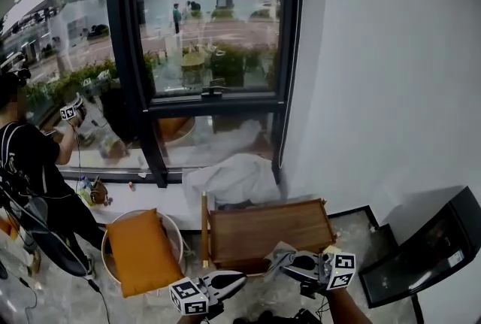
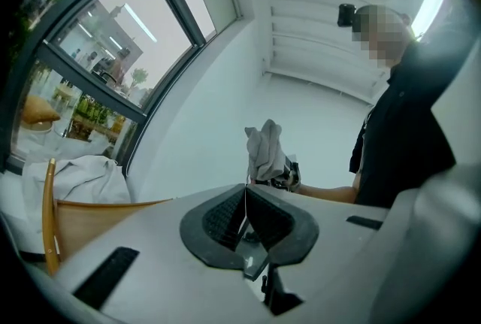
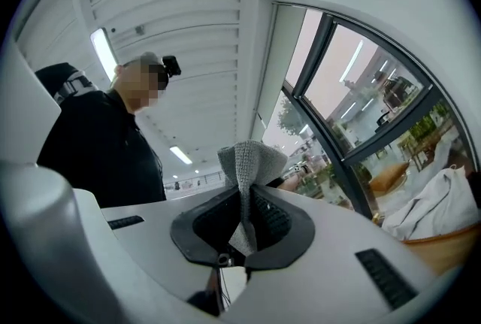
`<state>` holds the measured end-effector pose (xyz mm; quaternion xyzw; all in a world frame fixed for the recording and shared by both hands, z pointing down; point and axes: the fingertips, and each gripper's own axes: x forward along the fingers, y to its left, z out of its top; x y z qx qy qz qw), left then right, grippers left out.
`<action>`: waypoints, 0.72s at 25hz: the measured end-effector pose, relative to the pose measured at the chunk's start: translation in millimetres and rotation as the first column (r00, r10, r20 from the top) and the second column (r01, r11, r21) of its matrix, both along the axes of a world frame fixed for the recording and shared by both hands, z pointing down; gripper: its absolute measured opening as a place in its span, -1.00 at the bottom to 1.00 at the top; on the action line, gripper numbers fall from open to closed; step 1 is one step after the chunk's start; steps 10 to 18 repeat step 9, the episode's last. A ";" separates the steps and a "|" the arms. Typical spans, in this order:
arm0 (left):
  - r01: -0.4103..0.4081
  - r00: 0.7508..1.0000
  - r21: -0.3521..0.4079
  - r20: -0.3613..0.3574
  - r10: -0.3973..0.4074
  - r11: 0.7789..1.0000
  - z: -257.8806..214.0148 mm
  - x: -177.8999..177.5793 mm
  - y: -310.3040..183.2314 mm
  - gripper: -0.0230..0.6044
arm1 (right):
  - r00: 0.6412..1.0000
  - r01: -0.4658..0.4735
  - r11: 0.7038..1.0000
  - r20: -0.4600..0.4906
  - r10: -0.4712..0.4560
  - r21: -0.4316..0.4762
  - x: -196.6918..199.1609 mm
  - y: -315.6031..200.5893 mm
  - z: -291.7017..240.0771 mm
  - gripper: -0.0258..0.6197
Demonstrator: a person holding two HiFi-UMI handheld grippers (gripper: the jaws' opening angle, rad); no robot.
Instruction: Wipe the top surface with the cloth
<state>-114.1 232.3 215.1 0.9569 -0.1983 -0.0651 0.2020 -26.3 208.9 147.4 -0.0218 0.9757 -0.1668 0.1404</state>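
A low wooden table [image 1: 270,228] with a raised rim stands below the window. My right gripper [image 1: 285,262] hovers over its near edge, shut on a grey cloth [image 1: 278,250]. In the right gripper view the cloth [image 3: 248,161] is pinched between the jaws of the right gripper [image 3: 244,195] and bunches up above them. My left gripper [image 1: 237,280] is at the table's near left corner. Its jaws are shut with nothing between them in the left gripper view [image 2: 245,193]. That view also shows the cloth [image 2: 264,149] held up in the right gripper, and the table's top [image 2: 90,217].
An orange cushion [image 1: 139,251] lies on a round stool left of the table. A white sheet [image 1: 229,178] is heaped behind it under the window. A black screen [image 1: 425,247] leans at the right. Another person [image 1: 34,165] works at the window on the left.
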 end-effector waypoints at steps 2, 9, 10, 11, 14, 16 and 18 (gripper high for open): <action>-0.001 1.000 0.012 -0.003 0.001 1.000 -2.0 2.0 -1.9 -0.89 | 0.998 -0.022 0.999 -0.054 0.023 0.024 -1.0 -0.5 3.8 -0.79; -0.038 0.999 0.020 0.015 0.037 0.999 -5.1 9.2 0.5 -0.89 | 0.987 -0.037 0.999 -0.153 0.041 0.031 -3.6 8.3 21.1 -0.79; -0.038 0.999 0.020 0.015 0.037 0.999 -5.1 9.2 0.5 -0.89 | 0.987 -0.037 0.999 -0.153 0.041 0.031 -3.6 8.3 21.1 -0.79; -0.038 0.999 0.020 0.015 0.037 0.999 -5.1 9.2 0.5 -0.89 | 0.987 -0.037 0.999 -0.153 0.041 0.031 -3.6 8.3 21.1 -0.79; -0.038 0.999 0.020 0.015 0.037 0.999 -5.1 9.2 0.5 -0.89 | 0.987 -0.037 0.999 -0.153 0.041 0.031 -3.6 8.3 21.1 -0.79; -0.038 0.999 0.020 0.015 0.037 0.999 -5.1 9.2 0.5 -0.89 | 0.987 -0.037 0.999 -0.153 0.041 0.031 -3.6 8.3 21.1 -0.79; -0.038 0.999 0.020 0.015 0.037 0.999 -5.1 9.2 0.5 -0.89 | 0.987 -0.037 0.999 -0.153 0.041 0.031 -3.6 8.3 21.1 -0.79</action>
